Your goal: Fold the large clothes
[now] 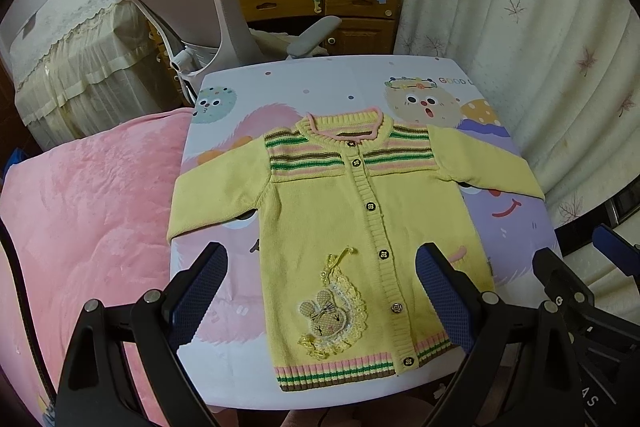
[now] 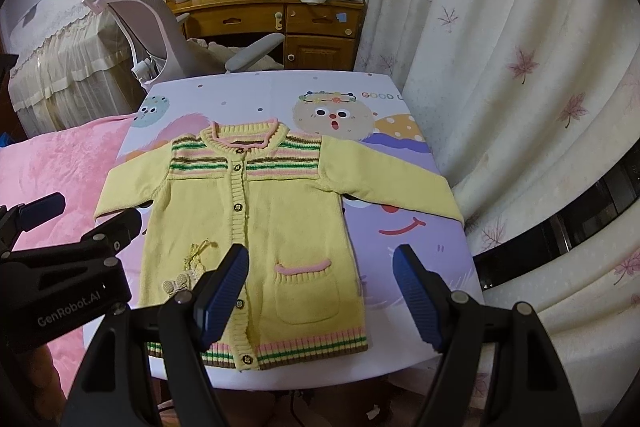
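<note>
A yellow cardigan (image 1: pixel 344 219) lies flat, buttoned, on the cartoon-print tabletop (image 1: pixel 248 87). Both the left gripper (image 1: pixel 320 291) and right gripper (image 2: pixel 320 291) hover with jaws spread, empty. Pink blanket (image 1: pixel 80 195) lies alongside, office chair (image 1: pixel 188 11) behind.

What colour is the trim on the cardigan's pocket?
Pink, on the yellow cardigan; the pocket shows best in the right wrist view.
</note>
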`<state>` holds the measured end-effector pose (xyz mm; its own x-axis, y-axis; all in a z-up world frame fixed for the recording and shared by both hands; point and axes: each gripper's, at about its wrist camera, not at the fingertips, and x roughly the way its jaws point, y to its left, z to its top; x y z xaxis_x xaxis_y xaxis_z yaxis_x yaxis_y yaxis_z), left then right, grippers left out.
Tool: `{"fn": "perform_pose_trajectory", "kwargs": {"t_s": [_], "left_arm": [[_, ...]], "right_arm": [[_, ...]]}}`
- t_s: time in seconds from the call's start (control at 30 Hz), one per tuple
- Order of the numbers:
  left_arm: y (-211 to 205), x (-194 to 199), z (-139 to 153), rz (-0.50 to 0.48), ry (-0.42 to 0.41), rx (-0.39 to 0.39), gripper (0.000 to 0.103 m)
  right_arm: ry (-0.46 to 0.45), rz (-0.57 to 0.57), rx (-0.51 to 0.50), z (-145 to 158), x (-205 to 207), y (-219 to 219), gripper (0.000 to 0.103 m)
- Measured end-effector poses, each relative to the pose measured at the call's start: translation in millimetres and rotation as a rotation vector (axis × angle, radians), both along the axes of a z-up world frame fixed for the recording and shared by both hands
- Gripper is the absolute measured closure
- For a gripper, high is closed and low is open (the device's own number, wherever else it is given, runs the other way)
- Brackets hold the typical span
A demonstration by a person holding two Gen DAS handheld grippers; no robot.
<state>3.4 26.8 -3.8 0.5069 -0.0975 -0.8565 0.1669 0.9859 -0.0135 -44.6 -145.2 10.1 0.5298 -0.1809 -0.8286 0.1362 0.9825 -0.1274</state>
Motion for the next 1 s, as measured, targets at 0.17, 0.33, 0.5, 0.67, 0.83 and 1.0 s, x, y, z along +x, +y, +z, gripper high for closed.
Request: {"fn": "perform_pose_trajectory", "kwargs": {"t_s": [0.17, 0.33, 0.5, 0.67, 0.83, 1.0], "left_arm": [[4.3, 3.3, -0.3, -0.009, -0.004, -0.004, 0.009], [5.2, 6.6, -0.8, -0.028, -0.017, -0.002, 0.009], [7.6, 11.0, 5.4, -0.037, -0.046, -0.007, 0.009], [3.8, 16.0, 19.0, -0.056, -0.115, 0.005, 0.009], [-2.2, 18.0, 34.8, -0.074, -0.19, 0.012, 0.008], [-11.7, 19.2, 41.8, -0.094, -0.221, 0.012, 0.008]], "right_arm": [[-0.001, -0.006, -0.005, -1.3, 0.8, 5.3, 0.028], [-0.003, -0.021, -0.009, -3.7, 2.0, 9.3, 0.028], [-0.025, -0.054, -0.009, 0.6, 0.6, 3.3, 0.028], [-0.05, -0.098, -0.008, 8.0, -1.1, -5.6, 0.028], [-0.066, -0.131, -0.011, 14.8, -0.1, -17.8, 0.028], [-0.069, -0.127, -0.023, 17.1, 2.7, -26.7, 0.028]]}}
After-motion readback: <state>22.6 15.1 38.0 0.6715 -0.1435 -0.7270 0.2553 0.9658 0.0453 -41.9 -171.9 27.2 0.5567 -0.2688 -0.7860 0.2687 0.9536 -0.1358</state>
